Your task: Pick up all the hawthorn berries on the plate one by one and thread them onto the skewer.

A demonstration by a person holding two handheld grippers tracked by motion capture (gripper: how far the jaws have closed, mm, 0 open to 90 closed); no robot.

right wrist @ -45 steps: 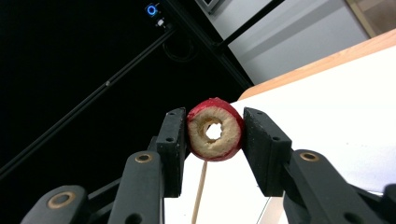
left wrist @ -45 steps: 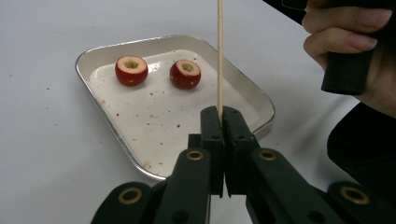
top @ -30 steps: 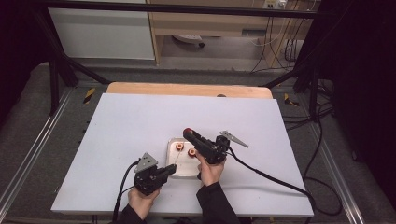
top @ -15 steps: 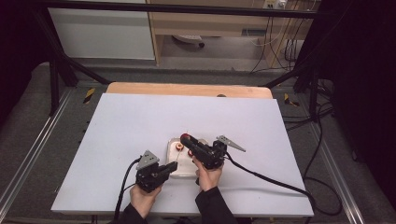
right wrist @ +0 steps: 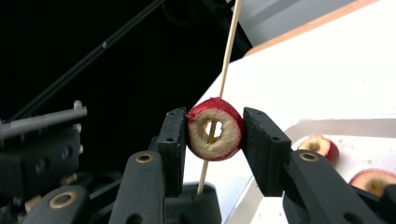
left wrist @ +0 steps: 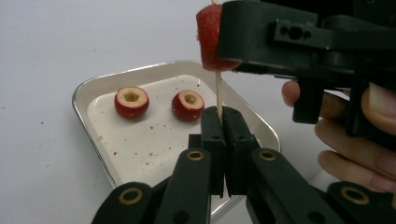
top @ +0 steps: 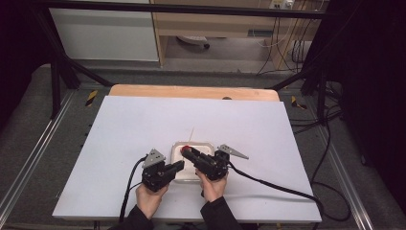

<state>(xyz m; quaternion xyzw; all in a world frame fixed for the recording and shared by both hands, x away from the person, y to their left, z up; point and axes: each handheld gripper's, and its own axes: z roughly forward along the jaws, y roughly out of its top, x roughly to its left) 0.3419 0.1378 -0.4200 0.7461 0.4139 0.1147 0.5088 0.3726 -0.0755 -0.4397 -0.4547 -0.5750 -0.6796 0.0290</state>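
Observation:
My left gripper point(left wrist: 223, 116) is shut on the lower end of a thin wooden skewer point(left wrist: 218, 91), which stands upright. My right gripper point(right wrist: 214, 133) is shut on a cored red fruit point(right wrist: 226, 144); the skewer point(right wrist: 229, 46) runs through its hole and sticks out past it. The left gripper view has that fruit point(left wrist: 208, 37) on the stick just above my left jaws, with the right gripper point(left wrist: 289, 37) around it. Two more cored red fruits point(left wrist: 131, 101) point(left wrist: 188, 105) lie in a white tray point(left wrist: 88, 93). From above, both grippers point(top: 178, 166) point(top: 186, 152) meet over the tray point(top: 207, 145).
The tray sits near the front middle of a white table top point(top: 143, 124), with a wooden strip point(top: 191, 91) along the far edge. Red crumbs speckle the tray floor. Cables point(top: 277, 184) trail from both grippers across the table. A hand point(left wrist: 355, 140) holds the right gripper close by.
The right gripper with its fruit has slid a little toward the person and closer to the left gripper. The left gripper has kept still.

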